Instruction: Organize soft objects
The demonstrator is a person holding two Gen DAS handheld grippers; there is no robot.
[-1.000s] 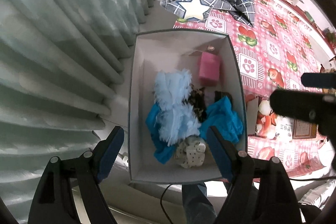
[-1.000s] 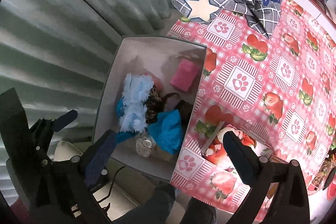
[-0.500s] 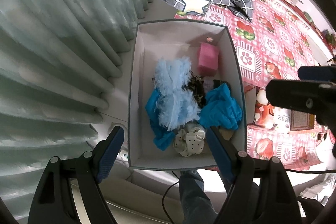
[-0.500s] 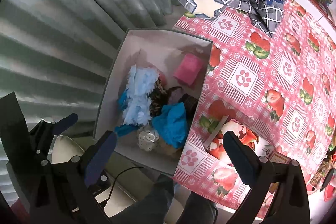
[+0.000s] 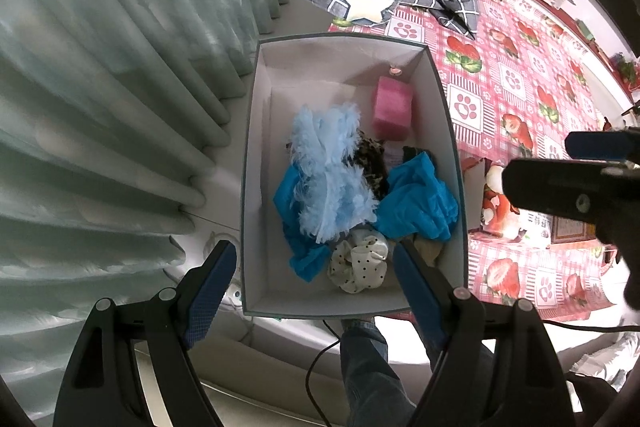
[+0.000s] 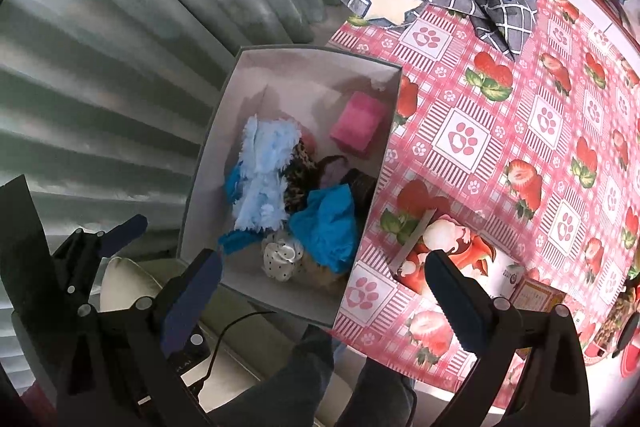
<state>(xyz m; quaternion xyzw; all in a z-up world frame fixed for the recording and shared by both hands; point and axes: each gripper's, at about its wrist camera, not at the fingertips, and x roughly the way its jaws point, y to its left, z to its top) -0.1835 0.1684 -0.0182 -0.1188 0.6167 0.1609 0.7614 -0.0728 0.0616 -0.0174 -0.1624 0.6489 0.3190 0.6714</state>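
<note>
We hold both grippers above the grey box, which sits at the edge of the table's strawberry cloth beside the curtain. Our left gripper has its jaws spread wide and holds nothing; our right gripper is likewise apart and empty. Inside the box lie a pale blue feathery piece, blue cloth, a dotted scrunchie near the box's near wall, and a pink sponge towards its far corner.

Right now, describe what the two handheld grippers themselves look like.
Both match: the left gripper and right gripper have glossy black plastic arms with round silver rivets, ending in long dark-blue textured fingers. A thin black cable trails below. The person's trouser leg is blue denim.
</note>
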